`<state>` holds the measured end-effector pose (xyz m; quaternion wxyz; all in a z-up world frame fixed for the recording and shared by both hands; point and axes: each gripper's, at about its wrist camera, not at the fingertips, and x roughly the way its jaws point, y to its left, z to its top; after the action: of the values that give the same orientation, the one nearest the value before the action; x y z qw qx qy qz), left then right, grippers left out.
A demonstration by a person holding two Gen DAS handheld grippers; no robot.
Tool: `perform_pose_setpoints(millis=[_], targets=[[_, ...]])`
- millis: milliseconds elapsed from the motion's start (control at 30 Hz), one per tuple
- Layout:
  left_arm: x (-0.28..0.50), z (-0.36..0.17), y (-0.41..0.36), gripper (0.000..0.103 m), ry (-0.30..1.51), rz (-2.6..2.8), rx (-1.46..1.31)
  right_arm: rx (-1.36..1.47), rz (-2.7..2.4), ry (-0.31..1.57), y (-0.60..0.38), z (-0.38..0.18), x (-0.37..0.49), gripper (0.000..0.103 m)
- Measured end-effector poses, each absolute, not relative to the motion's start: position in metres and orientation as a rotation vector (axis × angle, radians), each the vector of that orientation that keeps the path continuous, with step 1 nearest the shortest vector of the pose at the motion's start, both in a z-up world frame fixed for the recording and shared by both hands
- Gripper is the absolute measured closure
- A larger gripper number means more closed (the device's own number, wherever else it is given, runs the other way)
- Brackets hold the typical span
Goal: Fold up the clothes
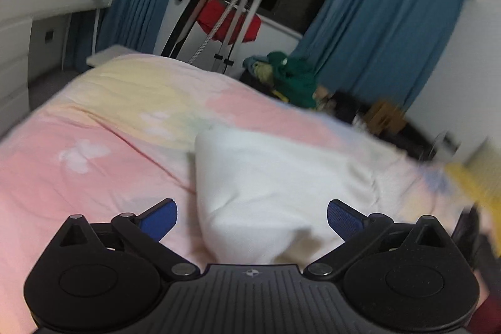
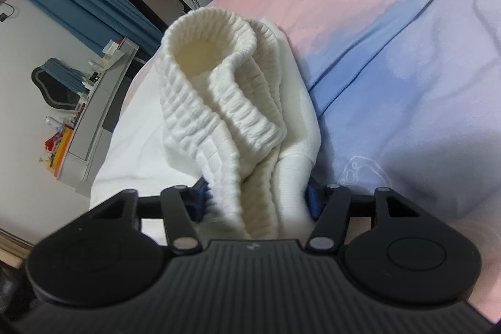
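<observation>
The right gripper (image 2: 255,202) is clamped on the ribbed waistband of the white garment (image 2: 219,102), which rises toward 12 o'clock over the bedspread (image 2: 407,77). The left gripper (image 1: 252,219) has its fingers spread wide, straddling a white fold at 12 o'clock without pinching it. The risk, I judge: the thick bunched elastic slips out, or one-sided lifting drags the fold askew

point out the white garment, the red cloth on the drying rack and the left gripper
white garment (image 2: 219,89): right wrist view, ribbed waistband
red cloth (image 1: 231,21): left wrist view, hanging middle
left gripper (image 1: 252,219): left wrist view, gap between open fingers
</observation>
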<state>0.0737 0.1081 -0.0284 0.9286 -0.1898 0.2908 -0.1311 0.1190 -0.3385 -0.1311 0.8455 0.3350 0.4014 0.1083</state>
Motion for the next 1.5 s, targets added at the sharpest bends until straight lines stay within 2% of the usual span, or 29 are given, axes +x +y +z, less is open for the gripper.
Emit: perform_pose_setpoints(millis=[500,567,833,1167,1333,1500], targets=[[0.194,-0.11,0.111,0.0,1.012,-0.355,-0.727,0.69,0.207,0.827,-0.337,-0.127,0.116,0.045],[0.197,-0.11,0.104,0.002,1.021,-0.378,-0.692,0.68,0.204,0.82,-0.333,-0.122,0.118,0.045],[0.198,-0.109,0.081,0.02,1.008,-0.404,-0.575,0.669,0.187,0.801,-0.33,-0.12,0.12,0.045],[0.182,-0.095,0.083,0.037,0.953,-0.398,-0.533,0.65,0.174,0.799,-0.325,-0.117,0.122,0.045],[0.17,-0.084,0.086,0.048,0.907,-0.406,-0.541,0.601,0.197,0.754,-0.319,-0.1,0.117,0.048],[0.155,-0.065,0.085,0.054,0.862,-0.419,-0.563,0.594,0.246,0.7,-0.321,-0.078,0.111,0.052]])
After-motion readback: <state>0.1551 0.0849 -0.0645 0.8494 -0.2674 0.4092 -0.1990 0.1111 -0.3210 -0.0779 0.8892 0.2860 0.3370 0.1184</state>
